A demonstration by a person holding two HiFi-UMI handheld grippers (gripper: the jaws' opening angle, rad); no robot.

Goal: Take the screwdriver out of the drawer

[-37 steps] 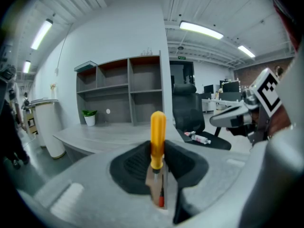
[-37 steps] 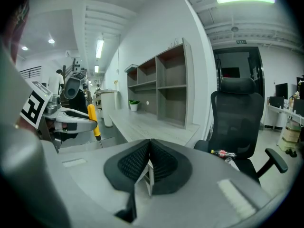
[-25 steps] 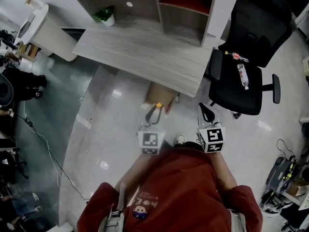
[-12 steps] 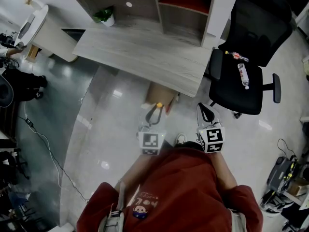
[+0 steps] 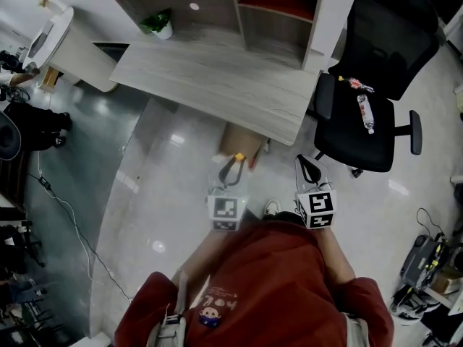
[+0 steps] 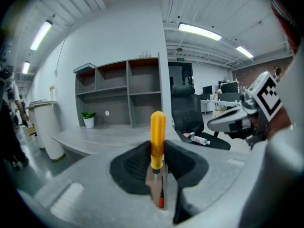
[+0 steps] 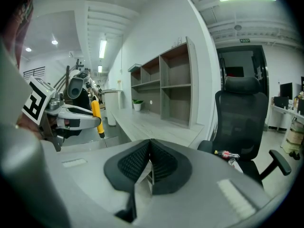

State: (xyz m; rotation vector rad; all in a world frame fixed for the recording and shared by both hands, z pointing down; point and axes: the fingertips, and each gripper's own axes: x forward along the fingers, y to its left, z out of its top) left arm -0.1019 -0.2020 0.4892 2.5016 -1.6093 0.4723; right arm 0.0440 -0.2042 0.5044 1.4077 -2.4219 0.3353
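1. Nothing has moved: both grippers hang as before.
2. Left gripper (image 5: 230,170) pinches the screwdriver (image 6: 158,137) upright in the air, low on its handle.
3. Probably light, stiff, with a smooth, slippery handle; mid-handle seems the best hold.
4. Right gripper (image 7: 149,163): pressed together, empty.

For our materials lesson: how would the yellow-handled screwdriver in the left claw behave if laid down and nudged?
Probably stiff: the screwdriver stands straight, unbent, in the left claw. Its smooth, rounded handle would likely roll when nudged and may slip if gripped loosely.
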